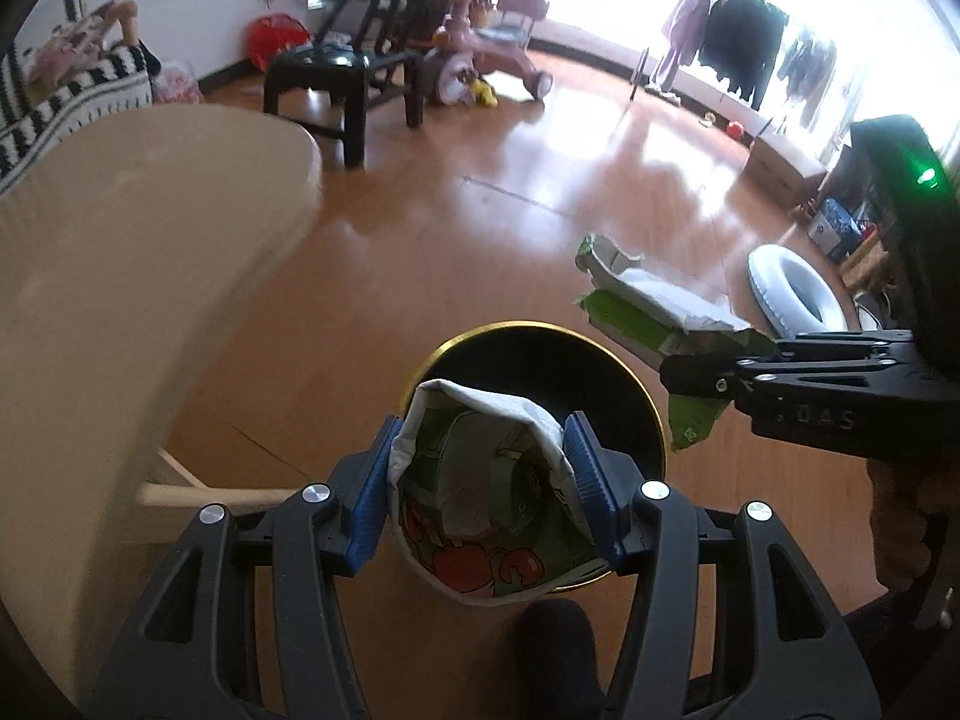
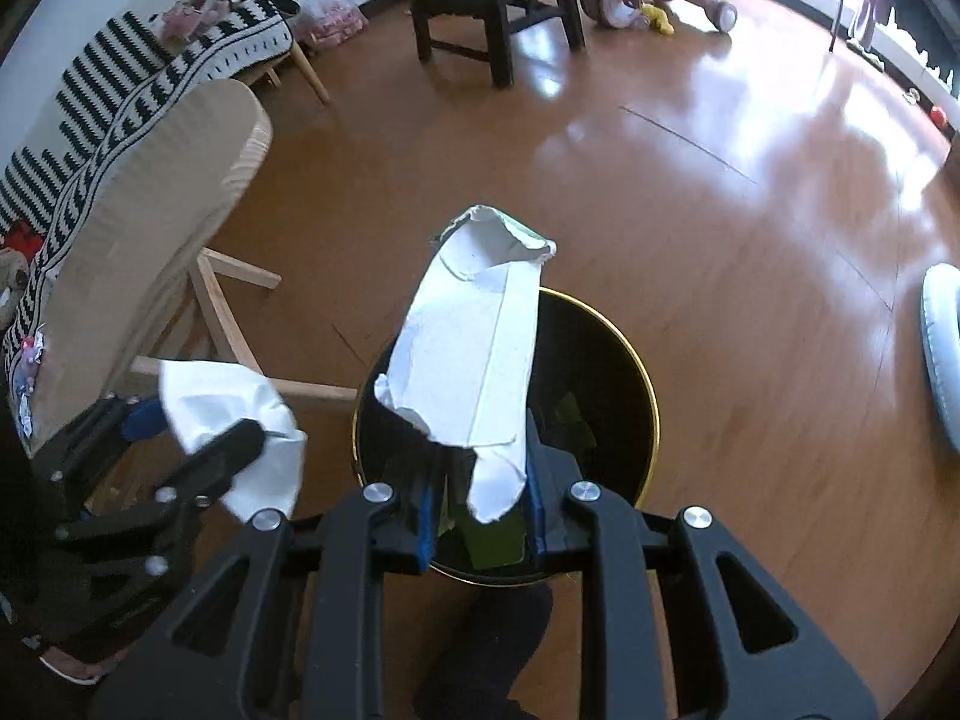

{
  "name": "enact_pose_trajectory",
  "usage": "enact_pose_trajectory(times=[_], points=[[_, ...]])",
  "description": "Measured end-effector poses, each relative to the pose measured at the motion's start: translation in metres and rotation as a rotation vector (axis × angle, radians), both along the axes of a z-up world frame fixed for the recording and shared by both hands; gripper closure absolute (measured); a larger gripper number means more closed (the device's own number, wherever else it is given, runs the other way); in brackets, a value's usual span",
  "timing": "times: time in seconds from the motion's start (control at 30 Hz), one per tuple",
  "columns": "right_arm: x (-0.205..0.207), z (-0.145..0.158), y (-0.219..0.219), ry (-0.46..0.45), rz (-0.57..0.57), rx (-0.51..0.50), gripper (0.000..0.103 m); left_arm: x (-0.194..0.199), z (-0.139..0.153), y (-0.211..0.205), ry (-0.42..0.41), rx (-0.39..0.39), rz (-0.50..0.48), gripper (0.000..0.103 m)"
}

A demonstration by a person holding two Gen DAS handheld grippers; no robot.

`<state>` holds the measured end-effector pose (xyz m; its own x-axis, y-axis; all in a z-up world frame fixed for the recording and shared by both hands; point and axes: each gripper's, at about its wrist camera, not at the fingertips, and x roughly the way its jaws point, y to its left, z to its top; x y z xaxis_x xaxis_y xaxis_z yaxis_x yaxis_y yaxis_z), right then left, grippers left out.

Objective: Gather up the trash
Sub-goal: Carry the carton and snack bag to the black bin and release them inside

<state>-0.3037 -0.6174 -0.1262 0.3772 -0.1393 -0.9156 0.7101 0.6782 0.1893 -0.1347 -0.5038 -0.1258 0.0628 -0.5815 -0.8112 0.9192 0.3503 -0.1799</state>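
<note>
Your left gripper (image 1: pixel 480 468) is clenched on a crumpled paper cup (image 1: pixel 480 492), white outside with a green and red cartoon print; the blue pads (image 1: pixel 585 480) press on both of its sides. The cup hangs directly over the near rim of the black waste bin (image 1: pixel 600 372), the round one with the gold rim, which stands on the wooden floor (image 1: pixel 450 240).

Your right gripper (image 2: pixel 480 516) is clamped on the lower end of a torn, flattened carton (image 2: pixel 474 348), white on its inner face and green on the outside. The carton sticks up and forward from the jaws, over the mouth of the bin. In the left wrist view the same carton (image 1: pixel 648 306) is seen from the side, above and just to the right of the bin's rim. Some green scraps (image 2: pixel 570 426) already lie inside the bin.

A pale wooden table (image 1: pixel 120 270) stands just to the left of the bin, with its legs beside the bin's wall. A dark shoe (image 2: pixel 492 630) shows at the bottom edge, near the bin. Further off, a black chair (image 1: pixel 342 72) and a pink ride-on toy (image 1: pixel 486 54) stand by the far wall, and a white ring-shaped seat (image 1: pixel 792 294) lies on the floor to the right.
</note>
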Motion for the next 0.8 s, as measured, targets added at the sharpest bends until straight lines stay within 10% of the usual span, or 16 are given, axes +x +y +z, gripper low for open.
enact_pose_trajectory(times=[0.8], points=[[0.008,0.011,-0.003,-0.012,-0.029,-0.023,0.063,0.007,-0.02,-0.028,0.025,0.027,-0.011,0.027]])
